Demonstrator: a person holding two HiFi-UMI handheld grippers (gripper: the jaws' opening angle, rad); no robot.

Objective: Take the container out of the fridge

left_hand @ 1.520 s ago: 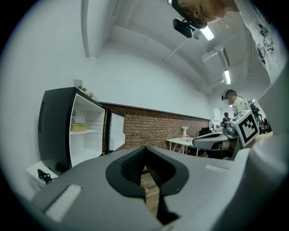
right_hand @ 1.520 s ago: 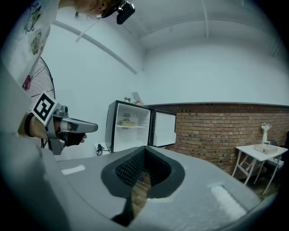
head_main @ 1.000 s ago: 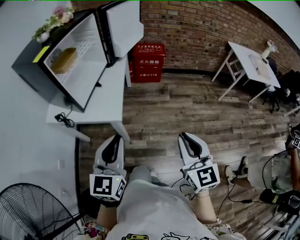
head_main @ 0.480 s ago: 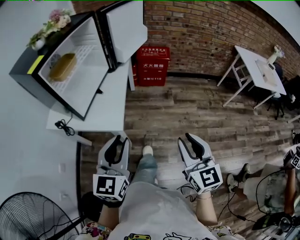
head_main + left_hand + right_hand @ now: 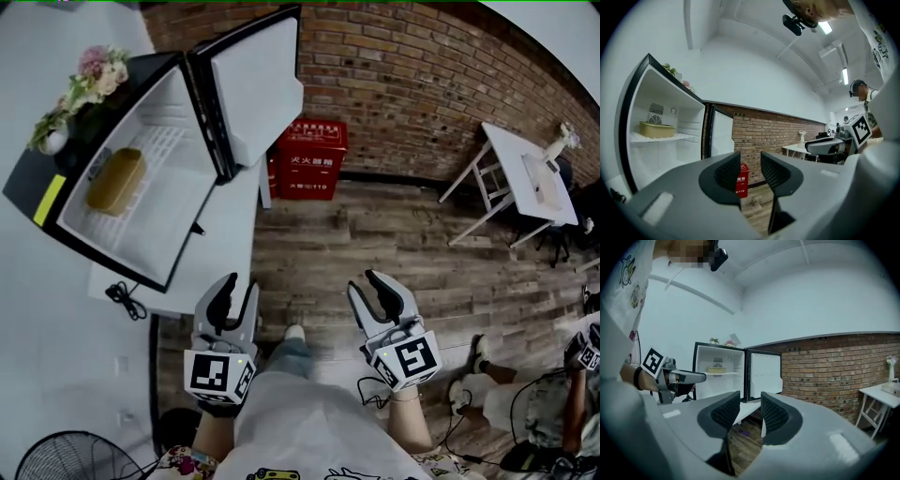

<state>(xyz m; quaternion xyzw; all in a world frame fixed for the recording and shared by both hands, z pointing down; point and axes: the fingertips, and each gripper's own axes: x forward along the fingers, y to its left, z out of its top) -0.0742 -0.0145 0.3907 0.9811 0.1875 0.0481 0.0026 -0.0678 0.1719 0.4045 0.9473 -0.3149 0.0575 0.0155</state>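
Container point(image 5: 114, 180) on shelf point(image 5: 165, 145) inside open fridge point(image 5: 141, 246). My L gripper point(image 5: 236, 287) & R gripper point(image 5: 367, 285) both well short of fridge, jaws partly apart, just been opening, nothing btwn them.

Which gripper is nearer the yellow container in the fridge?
Left. The left gripper is below-right of the yellow container in the head view; the right gripper is farther right. Both grippers' jaws have just been opening, nothing between.
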